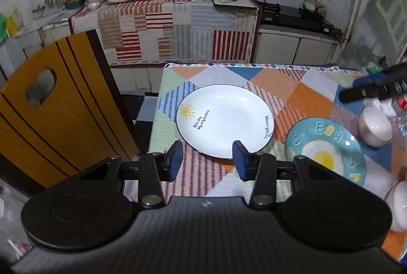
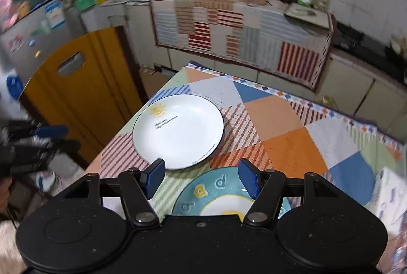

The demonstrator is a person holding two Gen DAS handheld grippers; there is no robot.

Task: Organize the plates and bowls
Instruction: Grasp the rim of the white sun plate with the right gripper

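Now, through the left wrist camera, the left hand-held gripper point(image 1: 208, 159) hangs with its jaws spread wide and nothing between them, lined up on the near rim of the round white ceramic plate with a sun drawing point(image 1: 225, 120). That plate lies flat on the worktop's patchwork cloth point(image 1: 300, 93), just beside the teal egg-pattern plate point(image 1: 326, 149), with two white bowls point(image 1: 375, 125) at the right edge. Over to the right wrist view: the right hand-held gripper point(image 2: 201, 178) is likewise wide apart and empty, poised above the teal plate's near edge point(image 2: 218, 187), the white plate ahead of it. Nothing is lifted yet, so this looks like the approach; next, one gripper must drop to a rim and pinch it for stacking.
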